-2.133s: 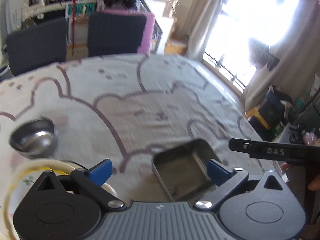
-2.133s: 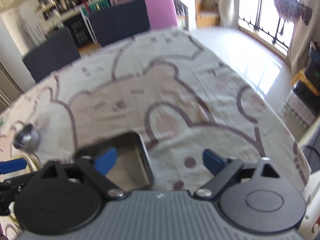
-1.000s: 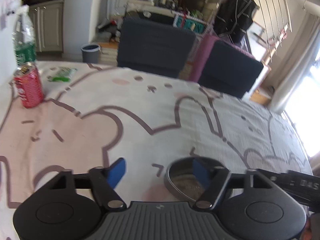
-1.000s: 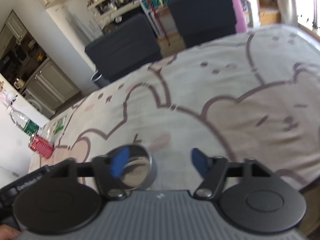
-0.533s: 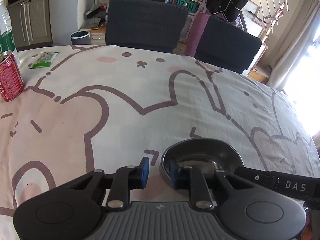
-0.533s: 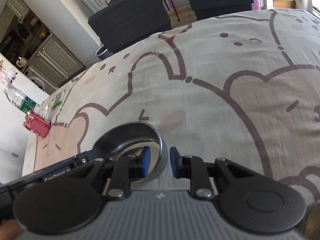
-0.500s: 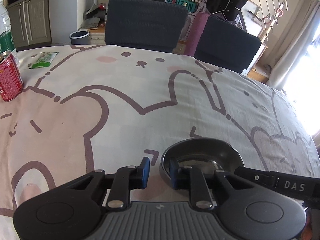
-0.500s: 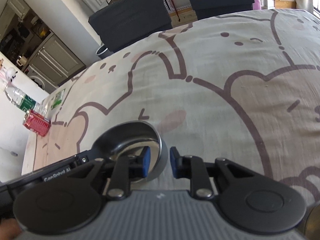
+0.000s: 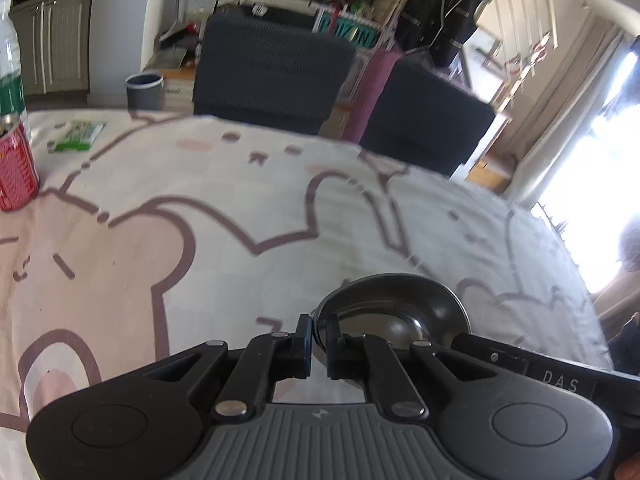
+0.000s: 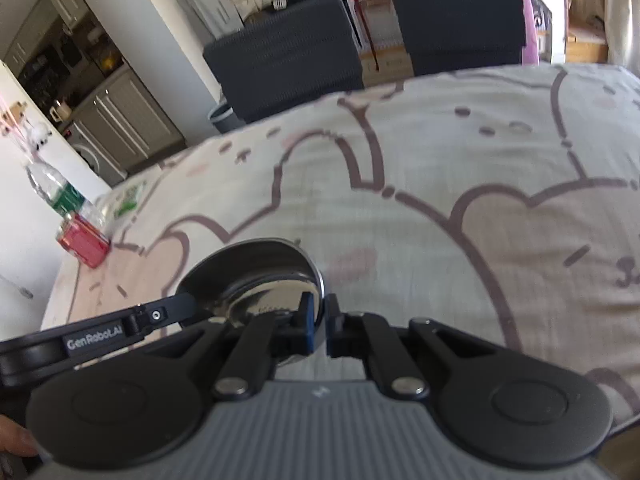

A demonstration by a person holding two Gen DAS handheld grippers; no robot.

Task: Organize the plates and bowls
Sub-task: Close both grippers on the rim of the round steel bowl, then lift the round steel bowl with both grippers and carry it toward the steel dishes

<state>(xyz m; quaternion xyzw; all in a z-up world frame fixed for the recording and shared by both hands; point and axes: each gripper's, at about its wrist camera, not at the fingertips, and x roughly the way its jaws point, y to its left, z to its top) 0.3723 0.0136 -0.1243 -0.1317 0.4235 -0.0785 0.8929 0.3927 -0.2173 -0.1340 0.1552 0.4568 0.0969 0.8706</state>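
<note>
Two grippers have hold of one small steel bowl (image 9: pixel 396 308) from opposite sides, over the near part of the table (image 9: pixel 280 208). From the left wrist camera, the left gripper (image 9: pixel 318 338) has its jaws drawn almost together, pinching the bowl's left rim between the pads, one finger inside the bowl and one outside. From the right wrist camera, the right gripper (image 10: pixel 318 320) does the same on the bowl's right rim, its blue-padded finger against the shiny inner wall and the other finger on the outer side. Each gripper shows in the other's view as a dark bar reaching in from the side.

Whether the bowl rests on the cloth or sits a little clear of it, I cannot tell; it looks slightly tilted in the right view. It is empty and reflects the room.

A cloth with big cartoon bear outlines in brown and pink covers the table. At the far left corner stand a red drinks can (image 9: pixel 14 168) and, just behind it, a clear plastic bottle (image 9: pixel 10 68) with a green label; a green and white packet (image 9: pixel 78 134) lies flat near the far edge beside them. Two dark chairs (image 9: pixel 272 76) stand beyond the far edge, and a grey bin (image 9: pixel 145 90) is on the floor behind. Bright window light comes from the right side.
</note>
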